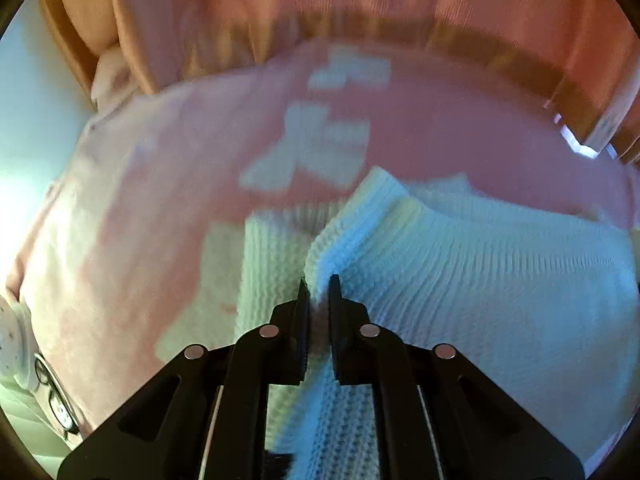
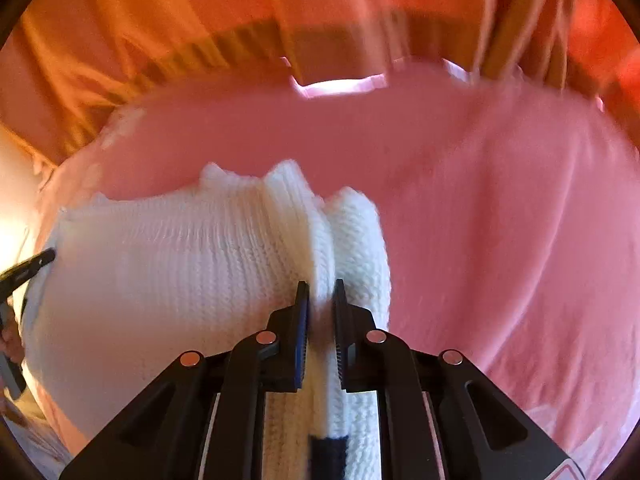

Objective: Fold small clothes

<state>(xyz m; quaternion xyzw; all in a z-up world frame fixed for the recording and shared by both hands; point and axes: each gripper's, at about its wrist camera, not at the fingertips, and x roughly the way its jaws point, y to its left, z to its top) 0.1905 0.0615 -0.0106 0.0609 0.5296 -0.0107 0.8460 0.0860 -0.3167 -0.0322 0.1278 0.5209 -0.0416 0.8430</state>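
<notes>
A small white ribbed knit garment [image 1: 460, 264] is stretched between my two grippers above a pink bedspread [image 1: 160, 168]. My left gripper [image 1: 319, 282] is shut on a bunched edge of the knit. My right gripper [image 2: 321, 288] is shut on the opposite bunched edge of the same white knit garment [image 2: 160, 272]. The knit spans leftward from the right gripper, and the left gripper's tip [image 2: 36, 264] shows at the left edge of the right wrist view. Both views are motion-blurred.
The pink bedspread [image 2: 500, 220] has white bow-like patterns [image 1: 316, 148]. Orange-pink curtains [image 2: 160, 20] hang behind the bed. A white round object [image 1: 12, 328] lies at the lower left of the left wrist view.
</notes>
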